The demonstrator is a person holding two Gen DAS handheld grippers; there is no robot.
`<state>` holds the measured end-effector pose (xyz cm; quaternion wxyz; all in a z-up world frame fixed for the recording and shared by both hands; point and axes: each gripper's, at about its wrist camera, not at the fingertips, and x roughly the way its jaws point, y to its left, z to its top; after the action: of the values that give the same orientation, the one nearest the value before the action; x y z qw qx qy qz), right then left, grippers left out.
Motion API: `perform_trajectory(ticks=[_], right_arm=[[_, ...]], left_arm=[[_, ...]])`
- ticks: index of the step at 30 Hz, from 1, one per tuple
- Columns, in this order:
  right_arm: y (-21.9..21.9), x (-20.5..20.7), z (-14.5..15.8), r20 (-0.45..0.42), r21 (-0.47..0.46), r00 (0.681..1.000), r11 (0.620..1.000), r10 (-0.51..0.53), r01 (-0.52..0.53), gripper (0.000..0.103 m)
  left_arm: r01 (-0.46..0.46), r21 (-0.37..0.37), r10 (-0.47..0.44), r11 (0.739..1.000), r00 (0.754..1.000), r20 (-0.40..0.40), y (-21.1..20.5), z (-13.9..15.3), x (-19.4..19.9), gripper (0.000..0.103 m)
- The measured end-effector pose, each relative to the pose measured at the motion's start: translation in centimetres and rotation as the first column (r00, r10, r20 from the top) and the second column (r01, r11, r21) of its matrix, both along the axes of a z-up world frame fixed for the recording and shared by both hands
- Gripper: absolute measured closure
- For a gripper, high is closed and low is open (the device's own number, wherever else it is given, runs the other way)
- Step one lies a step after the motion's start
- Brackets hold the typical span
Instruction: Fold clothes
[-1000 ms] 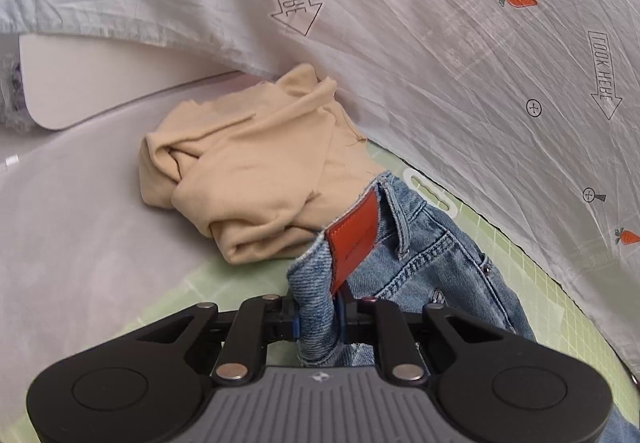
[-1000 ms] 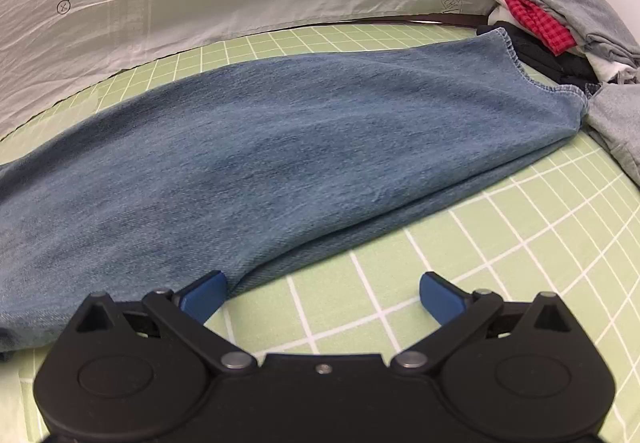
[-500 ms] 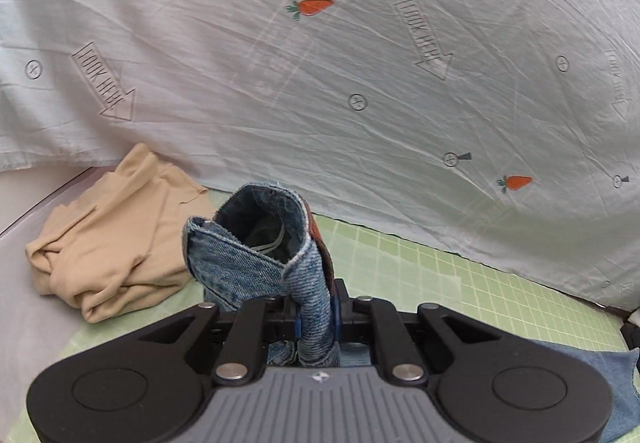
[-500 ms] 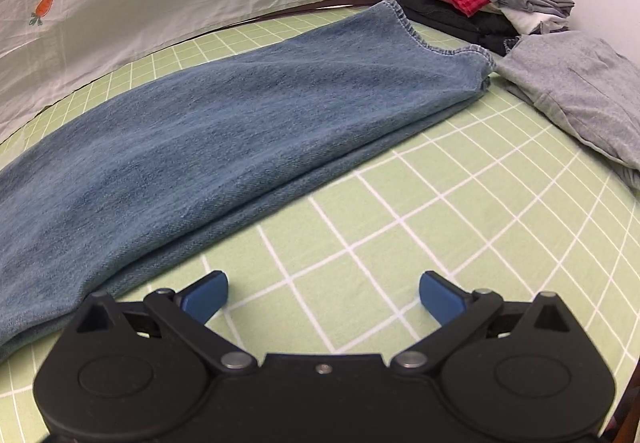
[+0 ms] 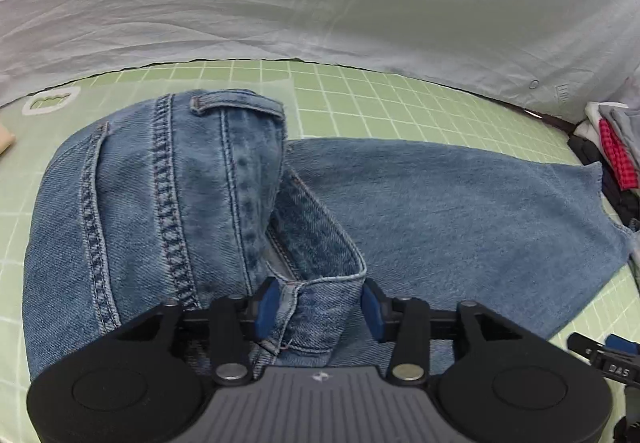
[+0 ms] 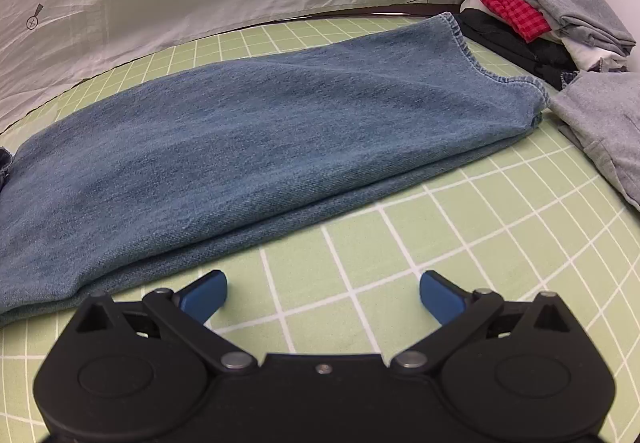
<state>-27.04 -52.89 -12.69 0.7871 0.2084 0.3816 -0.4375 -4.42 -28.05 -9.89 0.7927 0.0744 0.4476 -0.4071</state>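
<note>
The jeans (image 6: pixel 256 131) lie stretched across the green gridded mat (image 6: pixel 460 227), the legs flat with their hems toward the stack of folded clothes (image 6: pixel 536 15) at the right, the waistband end bunched and folded over on itself close to the left wrist camera. The left gripper (image 5: pixel 318 307) has just been opening: its blue pads now stand apart with the waistband corner between them; the left pad looks to touch the denim, the right one seems clear of it, so nothing is clamped. The right gripper (image 6: pixel 322 297) hangs over bare mat just beside the near edge of the legs, its jaws spread wide and empty. The grey garment (image 6: pixel 604 123) at the right is cut off by the frame, and the underside of the jeans is hidden. A white printed sheet (image 5: pixel 320 11) closes off the far side of the mat; open mat lies along the near side.
</note>
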Motion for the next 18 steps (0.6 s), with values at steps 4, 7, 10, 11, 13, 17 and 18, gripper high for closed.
perform_trajectory(ticks=[4, 7, 10, 11, 13, 17, 18], right_arm=[[0.4, 0.0, -0.2, 0.012, -0.017, 1.000, 1.000, -0.015, 0.015, 0.000], [0.8, 0.1, -0.3, 0.019, -0.031, 0.999, 0.999, -0.040, 0.041, 0.000], [1.1, 0.3, -0.4, 0.023, -0.038, 0.998, 0.997, -0.062, 0.063, 0.000], [1.2, 0.4, -0.4, 0.024, -0.040, 0.997, 0.997, -0.070, 0.071, 0.000], [1.5, 0.5, -0.4, 0.026, -0.044, 0.996, 0.996, -0.081, 0.082, 0.000], [1.7, 0.6, -0.5, 0.029, -0.048, 0.995, 0.994, -0.099, 0.100, 0.000], [1.7, 0.6, -0.5, 0.029, -0.049, 0.994, 0.993, -0.102, 0.103, 0.000]], left_arm=[[-0.079, -0.082, 0.080, 0.994, 0.997, 0.015, 2.3, 1.3, 1.0, 0.037], [-0.185, -0.119, 0.190, 0.976, 0.981, 0.030, 4.5, 1.9, 2.7, 0.033], [-0.288, -0.114, 0.295, 0.951, 0.954, 0.048, 7.8, 2.6, 4.1, 0.033], [-0.324, -0.087, 0.329, 0.942, 0.942, 0.061, 8.4, 2.0, 5.0, 0.033], [-0.355, -0.039, 0.356, 0.934, 0.932, 0.066, 8.7, 0.5, 6.4, 0.033], [-0.318, 0.015, 0.317, 0.948, 0.948, 0.023, 6.8, -2.5, 7.5, 0.031], [-0.304, 0.041, 0.301, 0.952, 0.952, 0.060, 5.8, -2.9, 6.9, 0.027]])
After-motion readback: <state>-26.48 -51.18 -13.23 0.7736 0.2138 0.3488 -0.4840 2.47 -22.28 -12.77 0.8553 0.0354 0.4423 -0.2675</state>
